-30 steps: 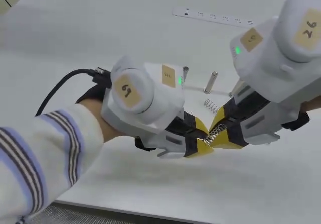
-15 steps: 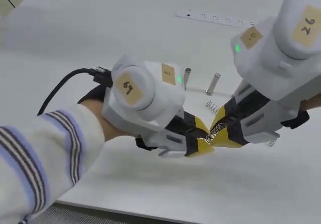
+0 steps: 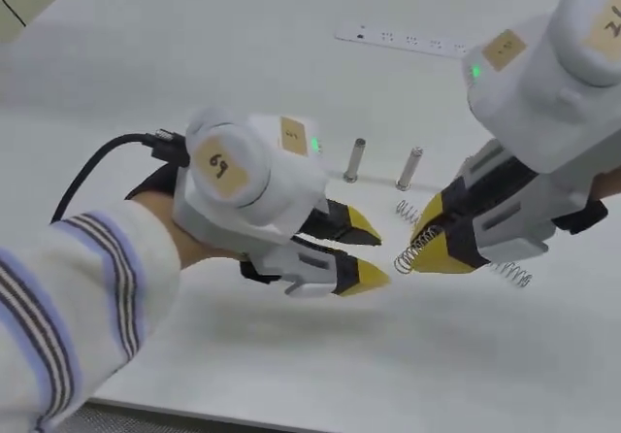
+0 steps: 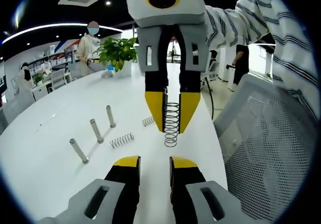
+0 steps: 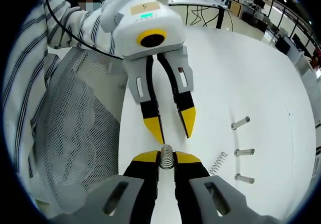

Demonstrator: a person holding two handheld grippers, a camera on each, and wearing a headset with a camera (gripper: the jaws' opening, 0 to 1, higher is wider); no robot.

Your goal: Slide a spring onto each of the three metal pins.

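Observation:
My right gripper [image 3: 419,250] is shut on one end of a small coil spring [image 3: 415,248], whose free end sticks out toward the left gripper. The right gripper view has that spring [image 5: 167,160] pinched between its yellow tips. My left gripper [image 3: 369,252] faces it a short way off, jaws open and empty. In the left gripper view, the held spring [image 4: 171,124] hangs from the right gripper just beyond my own open tips [image 4: 154,162]. Three metal pins [image 4: 96,131] stand upright on the white table; two pins [image 3: 356,159] appear in the head view behind the grippers.
Two loose springs lie on the table, one [image 3: 408,210] near the pins and one [image 3: 511,274] under the right gripper. A white power strip [image 3: 408,39] lies at the far edge. A mesh chair back [image 4: 261,133] is beside the table.
The left gripper has drawn back to the left, away from the spring, and its jaws have spread open. The right gripper still grips the spring, now lifted slightly to the right.

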